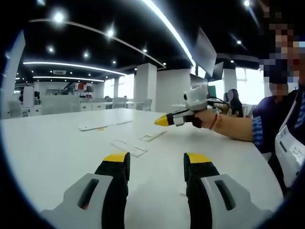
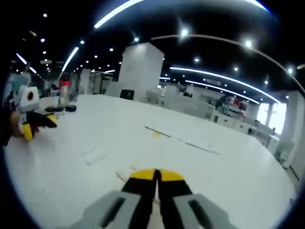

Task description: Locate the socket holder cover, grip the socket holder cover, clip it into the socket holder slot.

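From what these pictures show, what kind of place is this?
Probably a large open office or workshop hall: a wide white table, long ceiling light strips, white pillars, and rows of desks behind.

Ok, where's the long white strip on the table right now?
In the left gripper view the long white strip lies flat on the white table, beyond the open left gripper and left of the right gripper.

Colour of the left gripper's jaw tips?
Yellow, on black jaws; left gripper shows it best in the left gripper view.
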Available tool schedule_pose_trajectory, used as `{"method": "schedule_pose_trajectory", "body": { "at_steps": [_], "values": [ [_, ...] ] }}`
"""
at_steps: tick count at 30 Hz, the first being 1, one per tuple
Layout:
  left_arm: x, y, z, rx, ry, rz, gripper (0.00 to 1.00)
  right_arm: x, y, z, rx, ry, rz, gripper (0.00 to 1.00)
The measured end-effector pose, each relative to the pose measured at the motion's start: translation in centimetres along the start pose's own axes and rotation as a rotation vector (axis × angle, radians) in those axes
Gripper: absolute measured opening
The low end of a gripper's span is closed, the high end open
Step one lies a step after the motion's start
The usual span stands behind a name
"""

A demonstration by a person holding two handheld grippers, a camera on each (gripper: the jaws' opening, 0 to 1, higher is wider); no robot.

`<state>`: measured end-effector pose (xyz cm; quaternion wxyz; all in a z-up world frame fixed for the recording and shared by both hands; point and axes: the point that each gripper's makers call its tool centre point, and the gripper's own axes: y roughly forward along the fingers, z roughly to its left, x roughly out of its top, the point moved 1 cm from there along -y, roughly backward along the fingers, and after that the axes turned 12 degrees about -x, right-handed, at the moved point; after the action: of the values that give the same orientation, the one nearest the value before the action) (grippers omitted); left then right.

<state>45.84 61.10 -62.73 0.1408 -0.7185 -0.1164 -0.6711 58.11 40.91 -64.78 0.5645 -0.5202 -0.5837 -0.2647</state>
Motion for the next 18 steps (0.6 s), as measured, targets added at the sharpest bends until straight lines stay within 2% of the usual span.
{"method": "schedule_pose_trajectory", "body": {
  "at_steps": [3,5,10,13,16,18],
  "values": [
    [0.0,0.0,0.0,-0.001,0.001,-0.001,0.46,-0.4,0.2,-0.1,0.020,-0.001,0.015,0.04],
    [0.0,0.0,0.0,-0.002,0.001,-0.002,0.46,-0.2,0.0,-0.8,0.007,0.030,0.017,0.04],
    [0.0,-0.1,0.0,-0.004,-0.001,-0.002,0.46,-2.4,-0.7,-5.4,-0.160,0.117,0.101,0.04],
    [-0.1,-0.2,0.0,-0.006,-0.003,0.000,0.46,-3.6,-0.7,-6.1,-0.161,0.211,0.133,0.04],
    [-0.2,-0.2,-0.1,-0.007,-0.002,-0.002,0.46,-4.1,-0.5,-6.5,-0.137,0.333,0.127,0.04],
    [-0.2,-0.3,0.0,-0.005,-0.001,-0.002,0.46,-4.3,-0.6,-6.5,-0.132,0.349,0.130,0.04]
  ]
}}
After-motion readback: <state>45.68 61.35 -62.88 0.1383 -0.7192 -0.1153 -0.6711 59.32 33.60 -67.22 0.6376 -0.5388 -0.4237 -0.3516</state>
